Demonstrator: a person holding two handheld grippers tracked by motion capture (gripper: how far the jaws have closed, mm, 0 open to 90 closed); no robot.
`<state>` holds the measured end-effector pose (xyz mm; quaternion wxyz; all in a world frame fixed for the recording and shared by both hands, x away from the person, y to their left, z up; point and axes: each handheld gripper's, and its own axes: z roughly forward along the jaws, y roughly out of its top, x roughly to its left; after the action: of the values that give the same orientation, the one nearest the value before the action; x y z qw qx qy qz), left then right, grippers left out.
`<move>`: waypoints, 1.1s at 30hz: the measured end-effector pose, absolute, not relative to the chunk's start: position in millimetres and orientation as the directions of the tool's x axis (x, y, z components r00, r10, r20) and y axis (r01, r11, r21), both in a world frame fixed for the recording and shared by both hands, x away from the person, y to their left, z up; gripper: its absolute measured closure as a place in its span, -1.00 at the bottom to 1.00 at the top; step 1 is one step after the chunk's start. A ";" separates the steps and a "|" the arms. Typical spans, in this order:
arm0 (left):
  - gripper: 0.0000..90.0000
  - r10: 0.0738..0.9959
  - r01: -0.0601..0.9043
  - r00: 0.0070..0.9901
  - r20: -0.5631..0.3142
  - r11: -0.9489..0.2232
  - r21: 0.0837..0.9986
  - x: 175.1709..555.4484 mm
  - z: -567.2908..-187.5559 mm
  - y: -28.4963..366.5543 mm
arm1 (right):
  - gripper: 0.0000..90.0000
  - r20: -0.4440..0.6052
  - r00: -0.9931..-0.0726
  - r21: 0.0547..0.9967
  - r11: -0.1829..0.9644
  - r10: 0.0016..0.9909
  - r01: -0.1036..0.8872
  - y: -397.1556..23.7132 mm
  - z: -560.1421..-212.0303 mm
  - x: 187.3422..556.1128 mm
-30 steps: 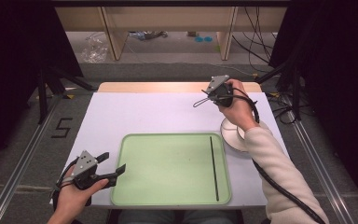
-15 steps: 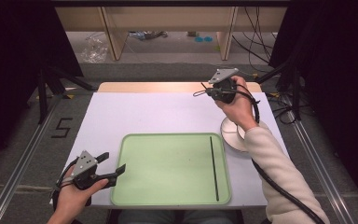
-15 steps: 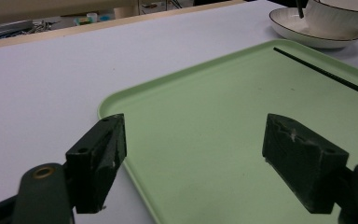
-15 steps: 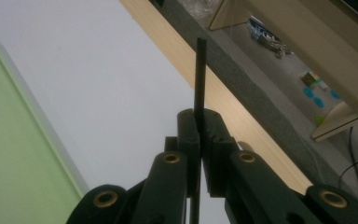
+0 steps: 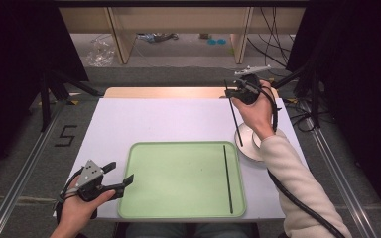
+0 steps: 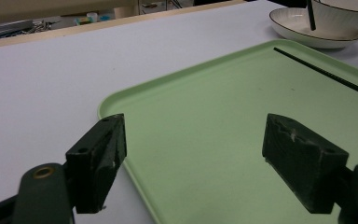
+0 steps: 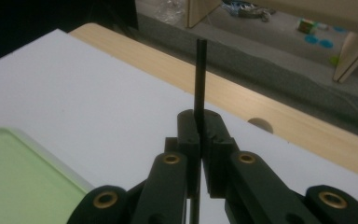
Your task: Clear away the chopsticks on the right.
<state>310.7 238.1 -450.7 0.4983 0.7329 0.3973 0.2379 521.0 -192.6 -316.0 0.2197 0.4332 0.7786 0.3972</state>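
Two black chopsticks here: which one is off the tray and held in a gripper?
The chopstick clamped in the right gripper, slanting down toward the white bowl. The other chopstick lies flat on the green tray, untouched.

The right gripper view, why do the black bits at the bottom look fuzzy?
In the right gripper view the right hand-held gripper sits very near the lens, so its arms blur, and the chopstick it pinches looks soft. In the left gripper view the green tray is sharp while the near jaws are blurry.

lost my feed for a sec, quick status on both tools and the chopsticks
Right tool shut on black chopstick, lifted above bowl. Left tool open, idle at tray edge. Second chopstick lies on tray. Nothing in the way.
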 end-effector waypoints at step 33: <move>-0.52 0.815 0.338 0.579 -0.035 -0.201 0.919 311.6 -450.7 238.5 | 0.96 0.247 -0.174 0.293 0.098 0.953 0.951 -187.5 -380.1 497.8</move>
<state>311.6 238.5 -450.7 0.4966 0.7368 0.3910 0.2399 497.8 -187.5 -380.1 0.0027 0.6425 0.7410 0.1952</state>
